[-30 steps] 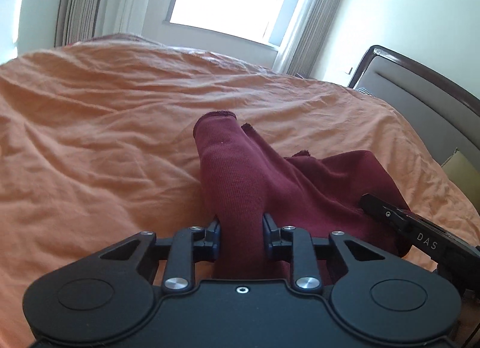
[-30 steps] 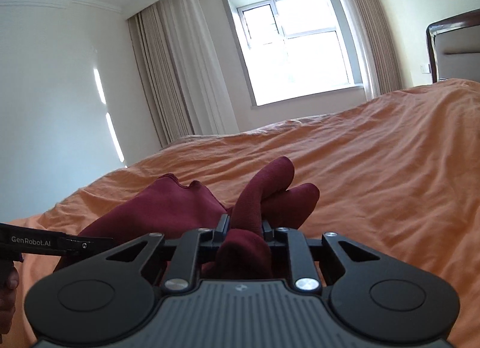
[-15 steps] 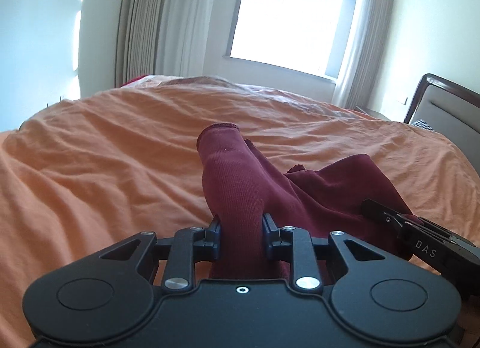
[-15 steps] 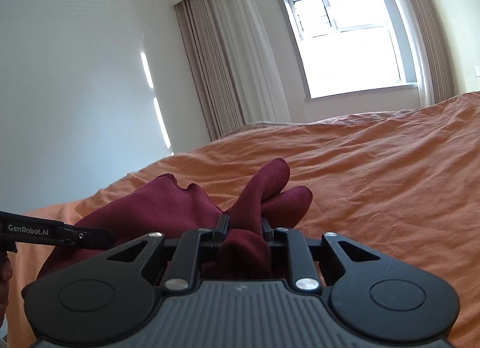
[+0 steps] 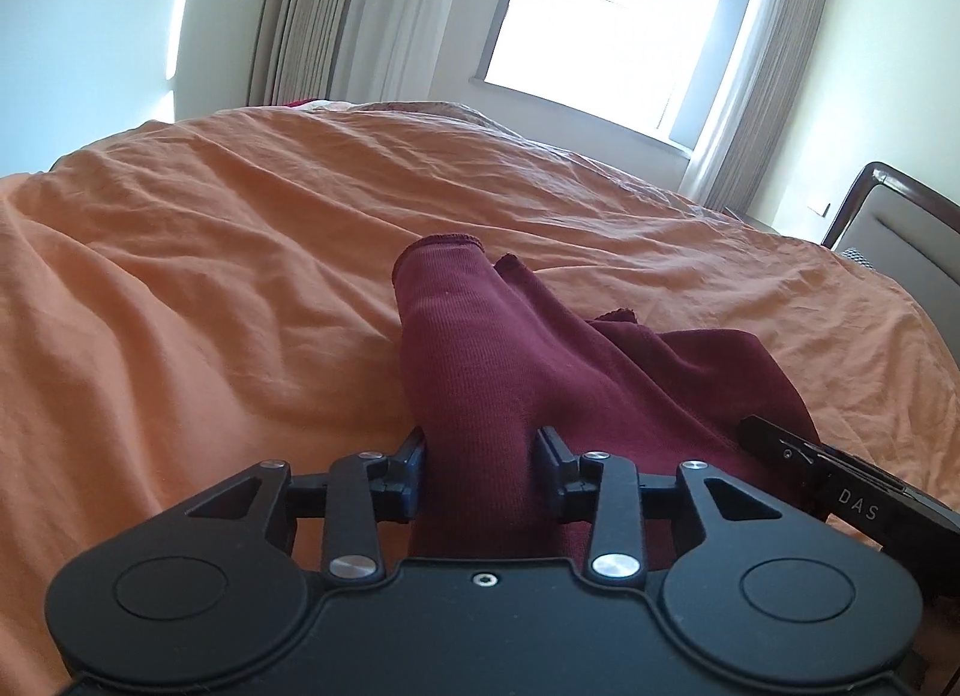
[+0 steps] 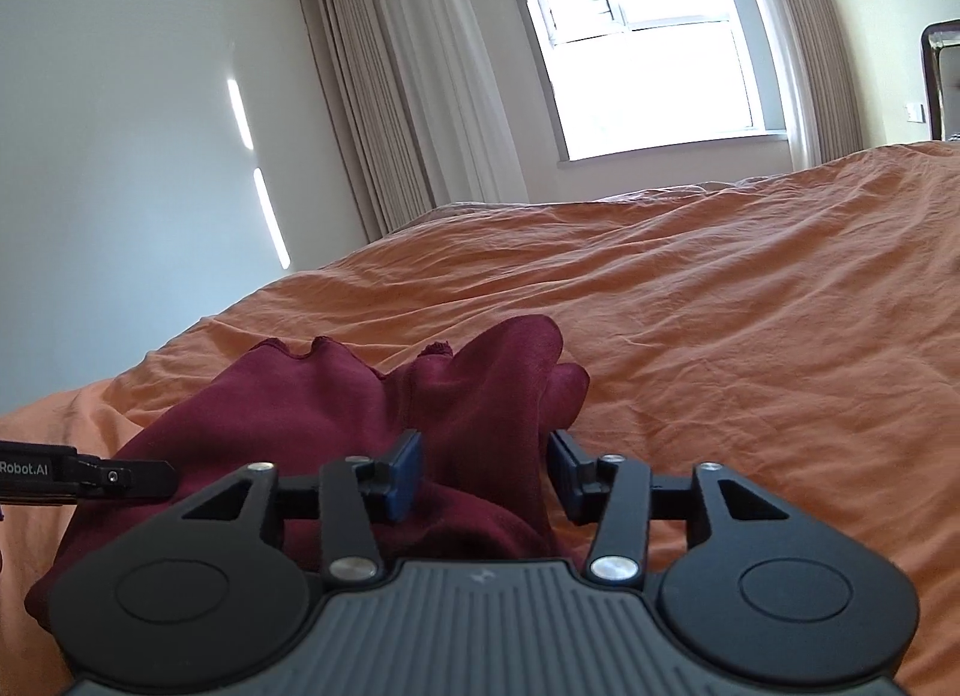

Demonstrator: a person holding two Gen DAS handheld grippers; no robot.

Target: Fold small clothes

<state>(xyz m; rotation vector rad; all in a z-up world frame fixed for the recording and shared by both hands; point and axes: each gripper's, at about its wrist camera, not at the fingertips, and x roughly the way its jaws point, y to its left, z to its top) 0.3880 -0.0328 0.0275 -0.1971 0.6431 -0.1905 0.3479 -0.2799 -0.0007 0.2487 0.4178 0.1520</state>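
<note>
The left hand-held gripper pinches a sleeve of the maroon garment. The right hand-held gripper has its jaws spread around another bunched part. The garment lies crumpled on the orange bed, near its middle.

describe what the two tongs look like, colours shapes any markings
Both are matte black, with two round discs and silver pivot screws. The left tongs have a smooth body; the right tongs have a ribbed grey body and blue finger pads. White lettering reads "DAS" and "Robot.AI".
</note>
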